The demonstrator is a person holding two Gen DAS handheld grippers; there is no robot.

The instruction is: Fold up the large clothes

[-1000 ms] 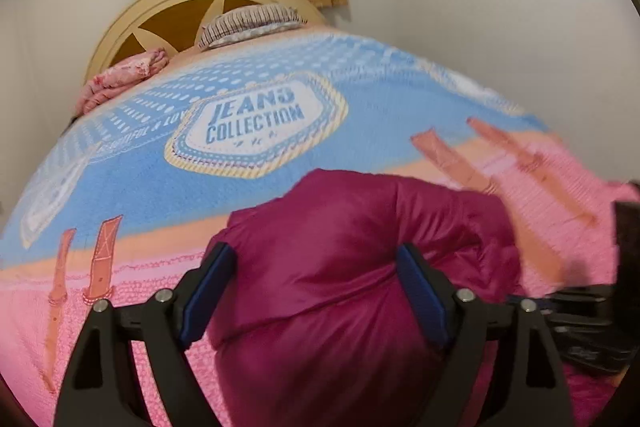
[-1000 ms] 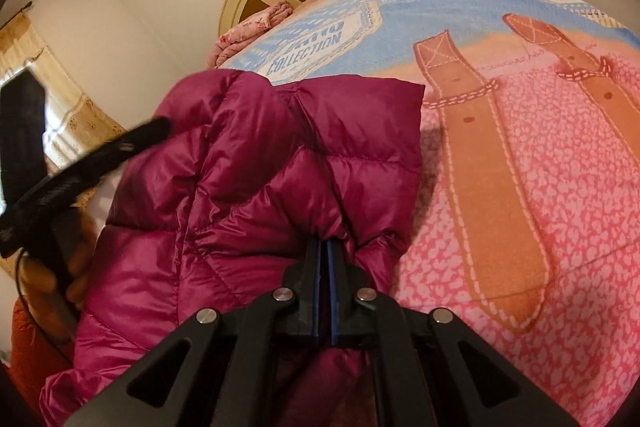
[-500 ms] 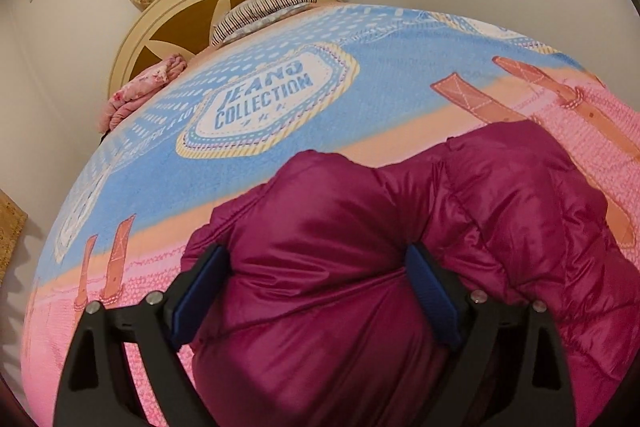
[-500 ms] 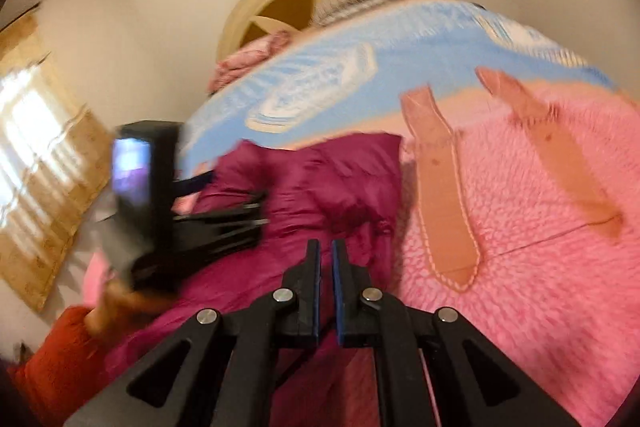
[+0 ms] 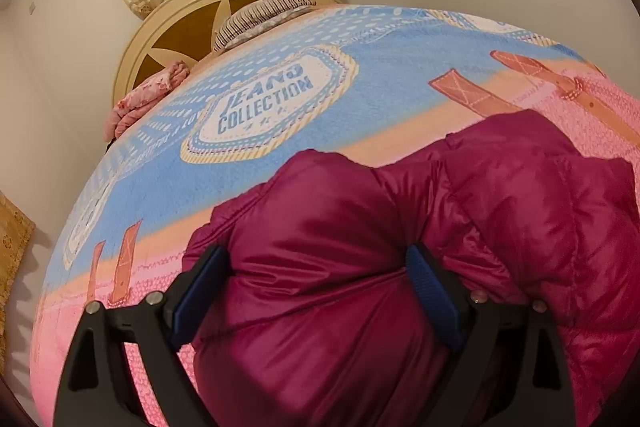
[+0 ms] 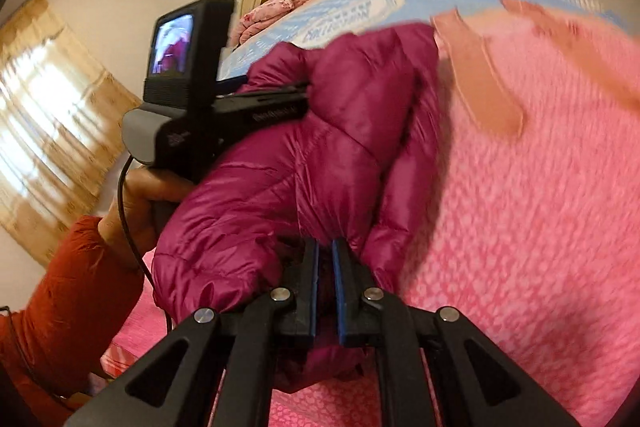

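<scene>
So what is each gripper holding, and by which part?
Left gripper spans a puffy bulk of the magenta jacket, wide apart. Right gripper nearly shut on a thin fold.

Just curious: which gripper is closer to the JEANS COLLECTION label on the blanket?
Left. The left gripper straddles the jacket end nearest the label; the right gripper is at its opposite end, farther back.

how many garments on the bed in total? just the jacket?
1 for certain: the magenta puffer jacket at the near end of the bed, between the left gripper fingers. The pink bundle by the headboard may be bedding.
</scene>
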